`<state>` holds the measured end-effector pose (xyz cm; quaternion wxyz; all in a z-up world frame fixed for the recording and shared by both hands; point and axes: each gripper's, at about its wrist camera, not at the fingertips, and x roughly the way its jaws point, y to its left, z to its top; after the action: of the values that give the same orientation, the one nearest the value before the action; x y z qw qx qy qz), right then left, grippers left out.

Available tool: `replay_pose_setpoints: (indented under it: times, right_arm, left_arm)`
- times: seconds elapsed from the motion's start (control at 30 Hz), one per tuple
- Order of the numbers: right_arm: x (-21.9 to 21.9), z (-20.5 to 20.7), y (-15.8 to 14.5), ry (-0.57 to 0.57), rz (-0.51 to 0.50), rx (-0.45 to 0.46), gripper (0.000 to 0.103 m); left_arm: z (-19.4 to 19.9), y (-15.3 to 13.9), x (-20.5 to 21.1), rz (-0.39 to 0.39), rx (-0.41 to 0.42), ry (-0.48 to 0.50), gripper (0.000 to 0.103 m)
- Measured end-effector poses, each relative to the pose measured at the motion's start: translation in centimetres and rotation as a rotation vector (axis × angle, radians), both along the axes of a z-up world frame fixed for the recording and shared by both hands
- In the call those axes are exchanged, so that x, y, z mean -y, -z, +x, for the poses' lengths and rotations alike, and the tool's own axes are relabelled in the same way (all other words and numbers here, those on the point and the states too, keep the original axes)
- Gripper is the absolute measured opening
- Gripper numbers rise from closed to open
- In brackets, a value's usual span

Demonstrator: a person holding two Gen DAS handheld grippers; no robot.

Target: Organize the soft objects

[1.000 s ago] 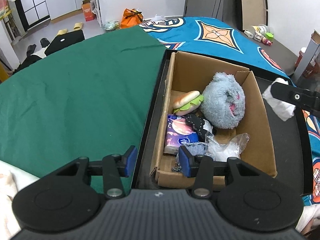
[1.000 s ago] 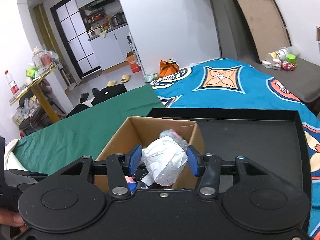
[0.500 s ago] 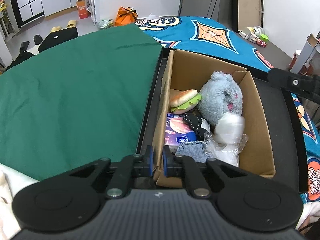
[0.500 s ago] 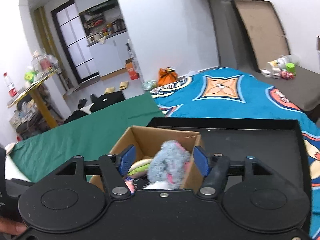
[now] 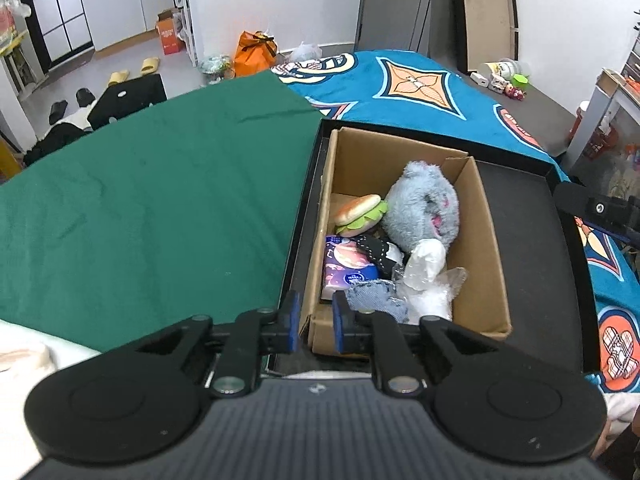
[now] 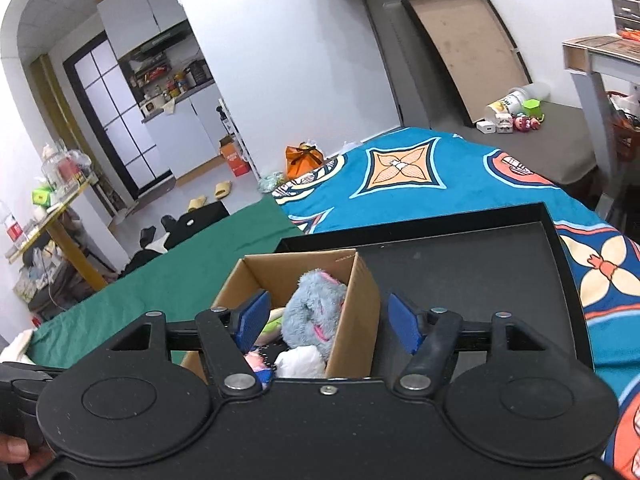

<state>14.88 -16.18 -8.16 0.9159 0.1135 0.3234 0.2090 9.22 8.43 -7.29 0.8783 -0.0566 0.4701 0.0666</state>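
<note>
An open cardboard box (image 5: pixel 484 240) stands on a black tray (image 5: pixel 524 200). Inside it lie a grey-blue plush (image 5: pixel 420 208), a burger plush (image 5: pixel 360 212), a purple tissue packet (image 5: pixel 346 268), a denim scrap (image 5: pixel 376 298) and a white bundle (image 5: pixel 426 260) in clear plastic. My left gripper (image 5: pixel 314 322) hovers over the box's near left corner. Its jaws are opening, a narrow gap apart, and grip nothing. My right gripper (image 6: pixel 332 320) is above the box (image 6: pixel 352 320) on its right side. Its jaws are opening wide and hold nothing. The plush (image 6: pixel 316 312) shows beyond them.
A green cloth (image 5: pixel 160 200) covers the surface left of the tray. A blue patterned blanket (image 5: pixel 420 84) lies behind it and to its right. Small toys and a cup (image 5: pixel 504 76) sit far back on the right. A hand (image 6: pixel 12 452) shows at the lower left.
The right gripper let go of the white bundle, which now lies in the box beside the plush, and its jaws spread wider. The left jaws shut, then parted slightly as the left gripper rose.
</note>
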Motion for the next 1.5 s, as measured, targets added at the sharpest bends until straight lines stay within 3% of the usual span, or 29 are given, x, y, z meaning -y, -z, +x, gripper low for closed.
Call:
replay_pose_setpoints:
  times: [0.2,0.3,0.37,0.67,0.87,1.17,1.5]
  right_arm:
    - [1.3,-2.0,-1.5,0.028,0.037,0.005,0.081]
    - [2.1,-3.0,-2.0,0.043,0.054,0.001,0.081]
    - [2.7,-3.7,-2.2,0.055,0.052,-0.01,0.091]
    - [4.1,-6.8,-4.1,0.053,0.008,-0.014,0.101]
    - [5.3,-8.5,-5.3,0.065,0.007,-0.009,0.103]
    - [6.9,-10.6,-6.6,0.101,-0.023,-0.021,0.103]
    - [8.8,-13.0,-7.8,0.17,-0.081,-0.028,0.103]
  left_arm:
    - [-1.9,-2.5,1.2,0.005,0.042,0.002,0.043]
    - [-2.9,-3.6,1.9,0.01,0.06,0.007,0.049]
    - [-3.5,-4.1,2.3,0.008,0.066,0.009,0.051]
    - [-6.4,-6.3,3.7,-0.007,0.103,-0.006,0.069]
    - [-8.2,-7.3,4.5,-0.012,0.124,0.002,0.073]
    - [-10.1,-8.9,5.8,0.001,0.148,0.032,0.091]
    - [-12.2,-10.4,7.6,0.029,0.183,0.07,0.102]
